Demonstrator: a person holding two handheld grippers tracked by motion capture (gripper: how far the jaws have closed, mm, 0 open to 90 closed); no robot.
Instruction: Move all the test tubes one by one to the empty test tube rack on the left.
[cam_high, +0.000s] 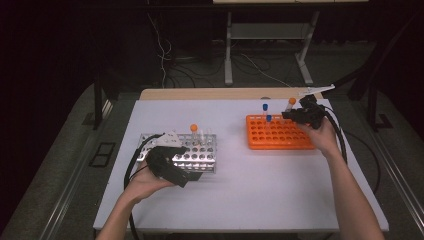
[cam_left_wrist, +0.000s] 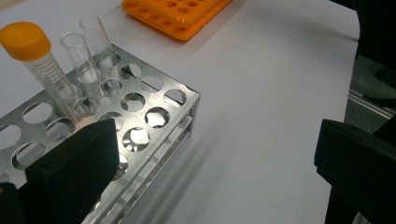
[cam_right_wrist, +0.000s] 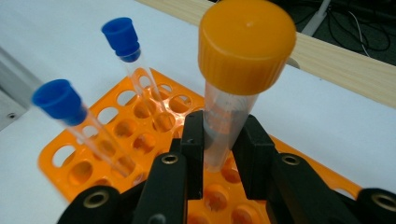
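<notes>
My right gripper (cam_right_wrist: 219, 144) is shut on a clear tube with an orange cap (cam_right_wrist: 245, 46), which stands upright over the orange rack (cam_right_wrist: 336, 179); its lower end is hidden behind the jaws. Two thin blue-capped tubes (cam_right_wrist: 121, 35) (cam_right_wrist: 58, 100) lean in the rack's holes nearby. From above, the right gripper (cam_high: 300, 115) sits at the rack's far right corner (cam_high: 277, 135). My left gripper (cam_high: 172, 165) hovers open at the metal rack (cam_high: 202, 155), with nothing between its jaws (cam_left_wrist: 215, 163). That rack (cam_left_wrist: 154, 116) holds an orange-capped tube (cam_left_wrist: 37, 60) and two uncapped glass tubes (cam_left_wrist: 79, 51).
The white tabletop (cam_high: 250, 190) has bare room between the racks and toward the front edge. A wooden strip (cam_high: 225, 93) runs along the far edge. Cables trail from both grippers off the table sides.
</notes>
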